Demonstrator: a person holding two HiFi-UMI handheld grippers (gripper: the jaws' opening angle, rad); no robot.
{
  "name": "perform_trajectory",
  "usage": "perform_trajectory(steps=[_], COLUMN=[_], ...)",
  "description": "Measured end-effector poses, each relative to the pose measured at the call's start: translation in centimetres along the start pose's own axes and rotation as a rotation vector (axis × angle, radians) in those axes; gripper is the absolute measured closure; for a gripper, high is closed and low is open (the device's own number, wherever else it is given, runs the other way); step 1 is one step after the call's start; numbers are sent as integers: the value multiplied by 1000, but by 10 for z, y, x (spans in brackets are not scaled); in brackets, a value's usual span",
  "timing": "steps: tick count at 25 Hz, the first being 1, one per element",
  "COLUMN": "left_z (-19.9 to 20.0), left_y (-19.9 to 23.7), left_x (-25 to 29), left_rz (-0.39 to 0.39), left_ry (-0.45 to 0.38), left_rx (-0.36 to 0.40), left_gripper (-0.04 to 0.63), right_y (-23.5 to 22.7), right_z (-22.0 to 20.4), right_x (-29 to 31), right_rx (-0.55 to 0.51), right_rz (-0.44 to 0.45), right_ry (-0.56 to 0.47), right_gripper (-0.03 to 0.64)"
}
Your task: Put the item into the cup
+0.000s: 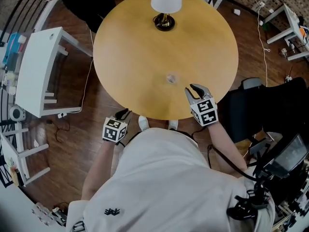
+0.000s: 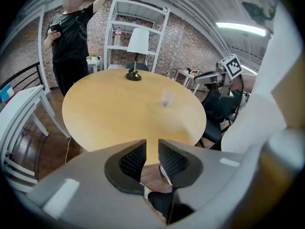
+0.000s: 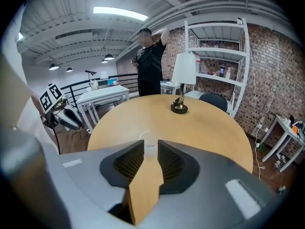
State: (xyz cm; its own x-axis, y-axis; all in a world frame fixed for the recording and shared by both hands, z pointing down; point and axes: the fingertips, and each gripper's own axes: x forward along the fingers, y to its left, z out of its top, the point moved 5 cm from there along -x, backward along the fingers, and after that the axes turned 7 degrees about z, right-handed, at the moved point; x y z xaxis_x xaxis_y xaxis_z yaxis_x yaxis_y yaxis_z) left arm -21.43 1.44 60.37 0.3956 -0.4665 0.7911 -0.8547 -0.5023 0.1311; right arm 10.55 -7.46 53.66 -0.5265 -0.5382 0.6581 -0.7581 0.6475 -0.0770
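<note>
Clear plastic cup point(image 1: 171, 78), faint and see-through, stands on the round wooden desk point(image 1: 130, 47) just ahead of the right tongs point(image 1: 192, 89), well apart from the left tongs point(image 1: 123, 114). Both tongs are narrowly parted, holding nothing.

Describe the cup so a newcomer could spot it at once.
Find the round wooden table, holding just two things. A white-shaded lamp stands at its far edge; the cup sits nearer the person, just ahead of the right claw. It is small and clear, almost blending into the wood, unlike the tall lamp.
</note>
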Motion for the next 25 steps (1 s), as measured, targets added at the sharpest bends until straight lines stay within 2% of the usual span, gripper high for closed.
perform_trajectory(steps=[7, 14, 25], left_z=[29, 54, 58], left_y=[-14, -19, -23], left_x=[-9, -16, -23], left_rz=[4, 23, 27], left_ry=[-72, -125, -150], left_rx=[11, 20, 12], left_gripper=[535, 535, 535], right_y=[7, 9, 15], right_z=[-5, -6, -3], right_x=[-40, -49, -48], right_rx=[37, 44, 31], right_rz=[-28, -37, -22], right_ry=[-49, -67, -71], right_gripper=[523, 525, 528])
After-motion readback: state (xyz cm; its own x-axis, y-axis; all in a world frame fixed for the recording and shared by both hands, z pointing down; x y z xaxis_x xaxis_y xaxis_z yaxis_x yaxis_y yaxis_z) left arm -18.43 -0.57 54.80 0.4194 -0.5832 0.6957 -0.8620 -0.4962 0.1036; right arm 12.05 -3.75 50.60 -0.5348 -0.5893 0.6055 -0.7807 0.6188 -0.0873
